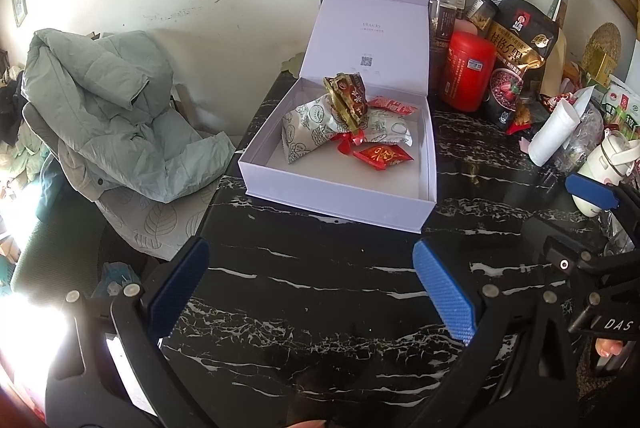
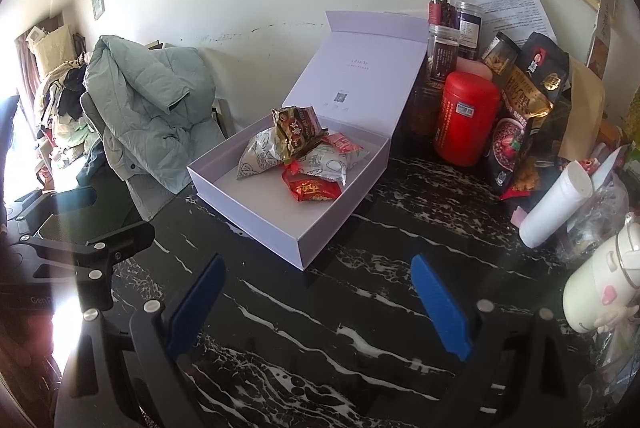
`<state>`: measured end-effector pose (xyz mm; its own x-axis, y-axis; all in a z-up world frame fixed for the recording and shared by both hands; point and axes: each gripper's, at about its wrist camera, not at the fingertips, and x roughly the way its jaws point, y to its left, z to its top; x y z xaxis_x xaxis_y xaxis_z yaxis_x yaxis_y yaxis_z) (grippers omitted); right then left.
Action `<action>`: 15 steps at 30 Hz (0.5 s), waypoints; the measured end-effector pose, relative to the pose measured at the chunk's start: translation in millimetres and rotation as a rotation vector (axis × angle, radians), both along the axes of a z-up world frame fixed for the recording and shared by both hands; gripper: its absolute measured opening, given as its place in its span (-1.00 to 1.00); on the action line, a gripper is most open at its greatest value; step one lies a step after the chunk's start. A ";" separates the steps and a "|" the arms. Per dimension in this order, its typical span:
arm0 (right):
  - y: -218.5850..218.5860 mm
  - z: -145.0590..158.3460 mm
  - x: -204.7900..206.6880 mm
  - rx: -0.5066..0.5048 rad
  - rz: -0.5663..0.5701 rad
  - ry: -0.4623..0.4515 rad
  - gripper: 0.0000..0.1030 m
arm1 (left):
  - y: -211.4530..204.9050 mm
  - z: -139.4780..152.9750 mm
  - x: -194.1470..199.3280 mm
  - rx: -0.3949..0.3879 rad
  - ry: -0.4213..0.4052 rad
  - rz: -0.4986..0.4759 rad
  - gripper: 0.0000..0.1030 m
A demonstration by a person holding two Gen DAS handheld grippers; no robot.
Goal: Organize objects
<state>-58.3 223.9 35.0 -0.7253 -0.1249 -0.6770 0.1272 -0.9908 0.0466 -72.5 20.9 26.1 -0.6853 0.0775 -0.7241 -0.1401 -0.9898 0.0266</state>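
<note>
Left wrist view showed the left gripper point(image 1: 310, 292) spread wide and empty above the black marble table point(image 1: 320, 308), with the open white box point(image 1: 340, 196) straight ahead of its fingers, snack packets point(image 1: 344, 124) piled inside. Right gripper point(image 2: 318, 304) was equally wide and empty, the box point(image 2: 280, 228) ahead and slightly left, a red canister point(image 2: 464, 116) ahead to its right.

White box point(image 1: 340, 196) sits on the black marble table point(image 1: 320, 288), hinged lid point(image 1: 368, 32) upright at the back. Inside, piled toward the rear: 2 white patterned snack packs point(image 1: 304, 124), brown-gold packet point(image 1: 346, 98) tilted on top, red packet point(image 1: 382, 155) in front, another red one point(image 1: 394, 105) behind. Front of box bare.
</note>
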 end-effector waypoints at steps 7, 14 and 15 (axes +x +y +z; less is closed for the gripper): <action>-0.1 -0.5 -0.8 -0.001 0.001 -0.001 0.84 | 0.8 -1.2 -0.3 -0.003 -0.001 0.002 0.98; 0.1 -2.5 -2.3 -0.007 -0.004 -0.003 0.84 | 0.4 -2.3 -0.8 -0.007 -0.004 0.002 0.98; 0.3 -2.7 -2.2 -0.007 -0.004 -0.004 0.84 | 0.4 -2.2 -0.9 -0.007 -0.004 0.002 0.98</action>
<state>-60.5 224.1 32.3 -0.7232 -0.1271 -0.6789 0.1229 -0.9909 0.0545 -73.5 21.4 23.9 -0.6826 0.0712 -0.7273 -0.1383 -0.9898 0.0330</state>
